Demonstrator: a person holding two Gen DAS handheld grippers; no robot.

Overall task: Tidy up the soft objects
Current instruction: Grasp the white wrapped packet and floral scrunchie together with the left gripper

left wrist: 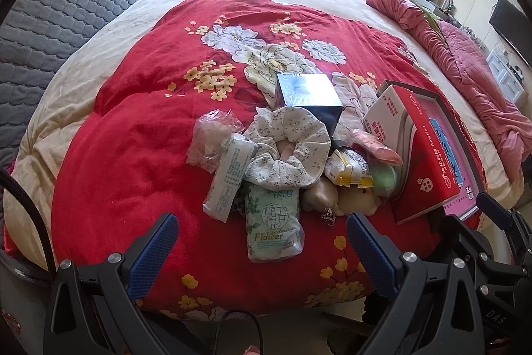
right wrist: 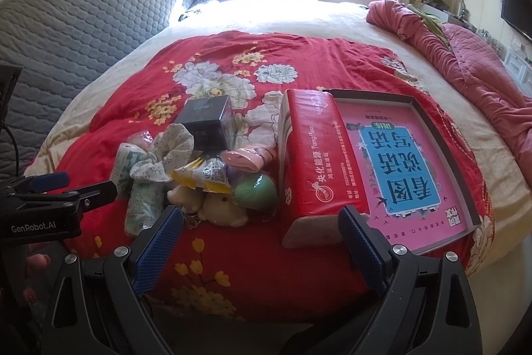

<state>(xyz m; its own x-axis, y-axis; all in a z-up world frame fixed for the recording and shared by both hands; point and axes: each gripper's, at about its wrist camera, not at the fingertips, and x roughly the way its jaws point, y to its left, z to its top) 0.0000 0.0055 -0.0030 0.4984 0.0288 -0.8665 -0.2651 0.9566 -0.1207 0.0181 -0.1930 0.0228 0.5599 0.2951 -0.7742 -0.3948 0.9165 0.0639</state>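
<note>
Both tongs wide open, empty, held back at the bed's near edge: left tongs [left wrist: 261,242] aimed at the pile, right tongs [right wrist: 261,232] between the pile and the red tissue pack [right wrist: 316,165]. Likely start of sorting, nothing picked yet. Soft things heaped mid-blanket [left wrist: 133,128] toward the near edge: floral scrunchie [left wrist: 289,148], green tissue packet [left wrist: 272,222], plush toys [left wrist: 345,202], green ball [left wrist: 385,178], pink roll [left wrist: 375,145], crumpled, overlapping. Tray [right wrist: 465,175] beside them at the right edge, probably the target; red pack leans on its rim.
</note>
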